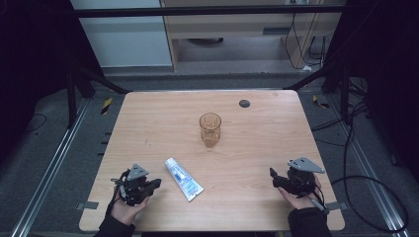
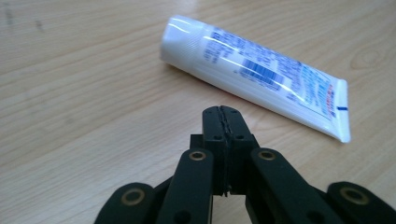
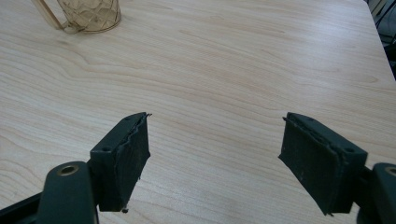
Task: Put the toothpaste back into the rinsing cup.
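A white tube with blue print lies flat on the wooden table, slanted, near the front middle. In the left gripper view the tube lies just beyond my left gripper, whose jaws are pressed together with nothing between them. In the high view the left gripper rests at the front left, a short way left of the tube. An amber glass stands upright at the table's middle. My right gripper is open and empty over bare wood; in the high view the right gripper sits at the front right.
A small dark round disc lies near the table's far edge. The amber glass shows at the top left of the right gripper view. Cables trail on the floor to the right of the table.
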The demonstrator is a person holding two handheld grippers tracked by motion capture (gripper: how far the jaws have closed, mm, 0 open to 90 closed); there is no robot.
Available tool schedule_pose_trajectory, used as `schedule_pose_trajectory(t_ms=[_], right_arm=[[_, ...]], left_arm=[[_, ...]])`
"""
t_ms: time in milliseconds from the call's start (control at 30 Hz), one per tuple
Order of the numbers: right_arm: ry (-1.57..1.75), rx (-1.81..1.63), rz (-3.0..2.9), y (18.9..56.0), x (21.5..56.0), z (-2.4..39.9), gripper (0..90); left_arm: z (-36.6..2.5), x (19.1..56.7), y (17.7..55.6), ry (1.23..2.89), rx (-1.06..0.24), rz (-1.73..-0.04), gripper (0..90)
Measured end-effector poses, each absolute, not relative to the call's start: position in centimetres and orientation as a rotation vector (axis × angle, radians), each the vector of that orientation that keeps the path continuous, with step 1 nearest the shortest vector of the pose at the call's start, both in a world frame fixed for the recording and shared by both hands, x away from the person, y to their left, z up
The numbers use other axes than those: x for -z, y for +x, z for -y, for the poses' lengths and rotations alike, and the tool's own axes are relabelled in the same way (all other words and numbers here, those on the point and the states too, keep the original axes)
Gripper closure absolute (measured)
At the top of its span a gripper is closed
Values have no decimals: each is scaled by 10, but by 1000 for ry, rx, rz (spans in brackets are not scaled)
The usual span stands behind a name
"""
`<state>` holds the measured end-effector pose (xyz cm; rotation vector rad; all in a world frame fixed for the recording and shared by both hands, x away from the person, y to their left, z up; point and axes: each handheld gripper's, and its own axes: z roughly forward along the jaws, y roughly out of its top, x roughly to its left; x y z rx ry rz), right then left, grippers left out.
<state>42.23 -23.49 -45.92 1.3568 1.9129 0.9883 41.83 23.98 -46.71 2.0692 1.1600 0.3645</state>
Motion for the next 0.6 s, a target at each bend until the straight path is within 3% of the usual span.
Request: schedule_pose_trajectory(t_ms=[600], right_arm=[[1362, -977, -1906, 425, 464, 236, 220]], left_arm=[[-198, 475, 415, 2213, -300, -1011, 892]])
